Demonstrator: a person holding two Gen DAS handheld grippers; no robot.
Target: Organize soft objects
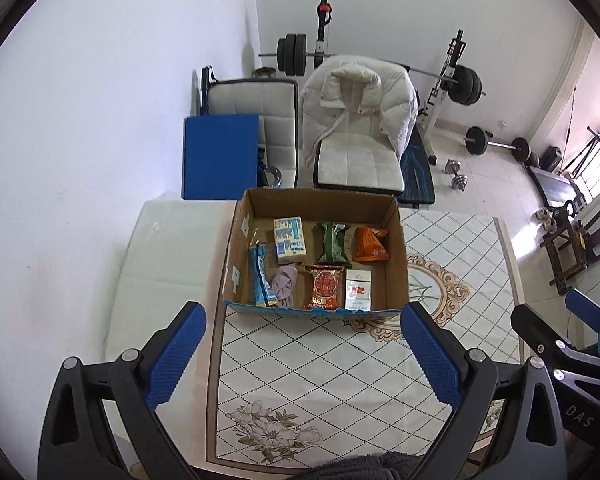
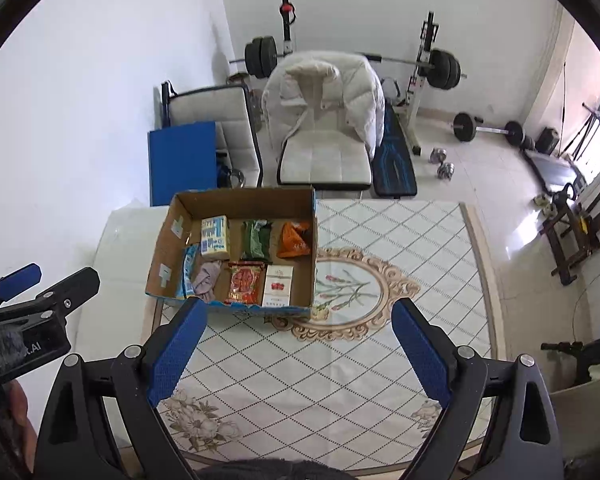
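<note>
Cardboard box (image 1: pixel 396 248) dead ahead of left gripper (image 1: pixel 304 344), up-left of right gripper (image 2: pixel 296 340); both spread wide, empty; left nearer.

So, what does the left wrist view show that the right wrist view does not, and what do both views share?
Only the left wrist view shows the right hand-held gripper from the side, at its right edge.

Only the right wrist view shows the left hand-held gripper from the side, at its left edge, and the whole oval flower medallion on the tablecloth.

Both show the cardboard box holding seven items, among them the crumpled lilac cloth, the red snack packet and the orange packet, plus the white jacket on a chair. Both grippers are open and empty.
</note>
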